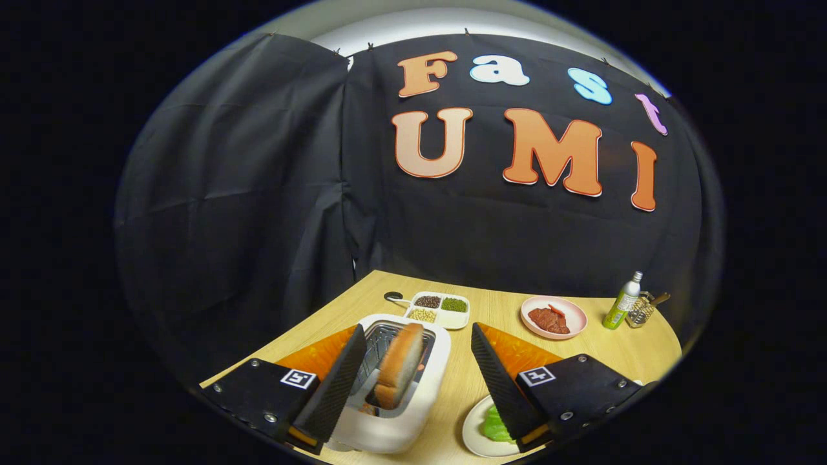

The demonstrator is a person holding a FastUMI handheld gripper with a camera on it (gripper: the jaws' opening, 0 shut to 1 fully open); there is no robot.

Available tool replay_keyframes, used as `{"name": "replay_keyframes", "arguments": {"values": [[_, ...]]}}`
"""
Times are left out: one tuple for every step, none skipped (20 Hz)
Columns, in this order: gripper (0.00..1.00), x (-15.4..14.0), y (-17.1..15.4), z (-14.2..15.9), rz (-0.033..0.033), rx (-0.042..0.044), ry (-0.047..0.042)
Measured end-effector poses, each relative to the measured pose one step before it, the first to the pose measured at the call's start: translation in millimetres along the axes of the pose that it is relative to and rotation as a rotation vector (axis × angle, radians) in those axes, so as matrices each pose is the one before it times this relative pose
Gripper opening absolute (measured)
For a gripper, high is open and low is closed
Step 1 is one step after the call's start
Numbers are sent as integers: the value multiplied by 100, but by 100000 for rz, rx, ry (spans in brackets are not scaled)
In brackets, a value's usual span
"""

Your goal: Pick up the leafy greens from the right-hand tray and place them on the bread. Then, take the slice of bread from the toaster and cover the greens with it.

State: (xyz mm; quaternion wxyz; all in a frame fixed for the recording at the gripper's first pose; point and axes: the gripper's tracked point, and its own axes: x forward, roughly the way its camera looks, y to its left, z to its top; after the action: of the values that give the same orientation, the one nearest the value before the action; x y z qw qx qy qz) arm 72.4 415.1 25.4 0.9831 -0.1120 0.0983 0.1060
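A light wooden table [581, 352] with a curved far edge filled the lower part of the scene, set inside a booth walled with black cloth [258, 194] that hung in loose folds; a strip of pale ceiling showed above the cloth. The gripper [413, 361] hovered over the near part of the table with its two fingers spread wide apart, holding nothing. Between the fingers stood a white toaster [413, 394], and a slice of bread [398, 365] with a brown crust stuck up out of its slot, leaning a little; neither finger touched it. Beside the toaster, just under the right-hand finger, a white plate [475, 433] sat on the table with leafy greens [496, 426] lying on it, partly hidden by that finger. Beyond the toaster lay a white divided dish [440, 309] with four compartments of small dark, green and pale grains or beans, and a dark round-headed utensil [393, 297] rested just beside it. Farther off on the right side sat a pink plate [554, 316] carrying reddish-brown pieces of food. Near the table's far right edge stood a green bottle [623, 301] with a pale cap, and just beside it a small wire holder [641, 311] with a handle poking out.
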Motion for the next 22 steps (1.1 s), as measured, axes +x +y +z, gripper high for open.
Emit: {"name": "replay_keyframes", "arguments": {"values": [[98,187,444,-167,633,337,17],[98,174,484,-65,424,-374,442],[98,119,254,-103,-98,-808,624],[98,103,242,-169,-299,-699,506],[98,223,168,-378,-98,-771,581],[98,102,193,-346,-31,-645,815],[98,214,227,-321,8,-124,814],[98,210,175,-294,77,69,779],[98,119,42,-281,-295,-178,820],[98,146,-17,-347,-561,-231,770],[98,93,200,-195,-243,-597,842],[98,195,-10,-408,-557,-801,648],[95,247,-71,-304,-854,-401,818],[92,139,-100,-137,-827,159,448],[88,276,-57,-498,-333,151,1119],[87,174,28,-429,29,369,1241],[83,193,18,-309,-11,426,1087],[79,107,-83,-330,6,1028,771],[69,124,-158,-389,-1077,62,545],[63,90,-197,35,-726,-402,249],[43,-5,5,-151,-428,178,280],[32,-87,48,-77,-1,784,138]]}}
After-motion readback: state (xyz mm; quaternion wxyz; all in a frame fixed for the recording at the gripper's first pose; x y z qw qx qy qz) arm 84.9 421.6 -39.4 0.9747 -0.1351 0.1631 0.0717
